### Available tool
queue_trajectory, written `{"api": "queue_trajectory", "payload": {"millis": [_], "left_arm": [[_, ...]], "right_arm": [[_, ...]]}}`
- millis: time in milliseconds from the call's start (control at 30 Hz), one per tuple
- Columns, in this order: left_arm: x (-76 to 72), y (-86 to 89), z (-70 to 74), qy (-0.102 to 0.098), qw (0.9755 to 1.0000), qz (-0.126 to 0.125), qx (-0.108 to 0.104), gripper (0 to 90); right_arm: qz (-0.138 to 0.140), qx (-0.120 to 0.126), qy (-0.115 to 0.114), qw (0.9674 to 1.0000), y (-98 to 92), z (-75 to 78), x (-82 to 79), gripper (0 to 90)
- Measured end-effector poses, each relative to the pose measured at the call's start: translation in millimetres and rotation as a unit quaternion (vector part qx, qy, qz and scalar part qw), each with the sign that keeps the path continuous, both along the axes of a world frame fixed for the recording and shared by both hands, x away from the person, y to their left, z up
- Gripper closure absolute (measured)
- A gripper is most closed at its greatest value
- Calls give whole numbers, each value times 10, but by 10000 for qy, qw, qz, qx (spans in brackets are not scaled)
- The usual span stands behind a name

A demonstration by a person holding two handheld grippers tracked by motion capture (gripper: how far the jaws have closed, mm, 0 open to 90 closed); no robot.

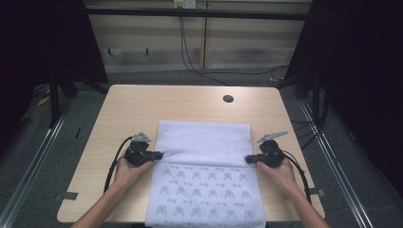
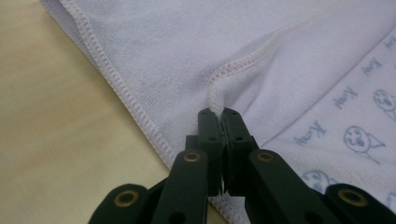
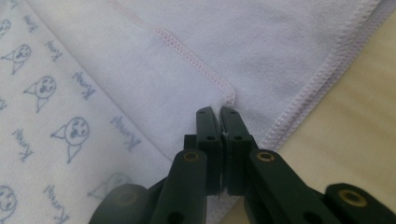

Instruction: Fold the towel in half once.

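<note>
Both forearms are coming in from the bottom edge of the high view, angling slightly inward, each hand wrapping a gripper body low near the tabletop. The left gripper is pointing right, toward the middle, jaws pinching tight together on a cloth corner. The right gripper is mirroring it, pointing left, jaws likewise clamping a cloth corner, cables trailing back past both wrists.
</note>
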State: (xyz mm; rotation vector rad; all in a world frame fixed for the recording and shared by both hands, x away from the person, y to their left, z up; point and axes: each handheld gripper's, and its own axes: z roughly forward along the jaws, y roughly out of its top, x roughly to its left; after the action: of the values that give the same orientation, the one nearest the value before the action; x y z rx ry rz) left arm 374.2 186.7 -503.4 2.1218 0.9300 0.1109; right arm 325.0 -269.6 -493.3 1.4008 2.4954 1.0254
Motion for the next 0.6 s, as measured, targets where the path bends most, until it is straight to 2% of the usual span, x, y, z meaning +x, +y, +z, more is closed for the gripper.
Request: {"api": "queue_trajectory", "payload": {"millis": [33, 133, 167, 267, 300, 433, 500, 533, 600], "left_arm": [[87, 8, -8, 40, 10000, 50, -48, 884], [313, -21, 5, -61, 9999, 68, 116, 884], [383, -29, -7, -77, 9998, 158, 56, 884], [572, -71, -10, -163, 9993, 304, 138, 883], [632, -73, -11, -171, 9992, 336, 145, 884], [811, -84, -32, -198, 9987, 463, 80, 884], [883, -112, -31, -271, 9981, 539, 154, 884], [906, -117, -29, -263, 9980, 548, 172, 884], [943, -129, -32, -249, 9977, 618, 130, 883]], "right_arm": [[-58, 54, -1, 10000, 3, -9, 87, 881], [-143, 53, -85, 9998, 4, -27, 316, 881], [-209, 42, -91, 9997, 8, -30, 376, 881], [-192, 23, -339, 9992, 40, -59, 534, 876], [-234, 81, -318, 9992, 34, -66, 586, 876], [-415, 115, -408, 9982, 20, -89, 771, 876], [-488, 56, -401, 9980, 29, -83, 868, 876], [-592, -41, -465, 9972, 44, -81, 920, 877], [-803, -4, -469, 9957, 59, -89, 999, 876]]}}
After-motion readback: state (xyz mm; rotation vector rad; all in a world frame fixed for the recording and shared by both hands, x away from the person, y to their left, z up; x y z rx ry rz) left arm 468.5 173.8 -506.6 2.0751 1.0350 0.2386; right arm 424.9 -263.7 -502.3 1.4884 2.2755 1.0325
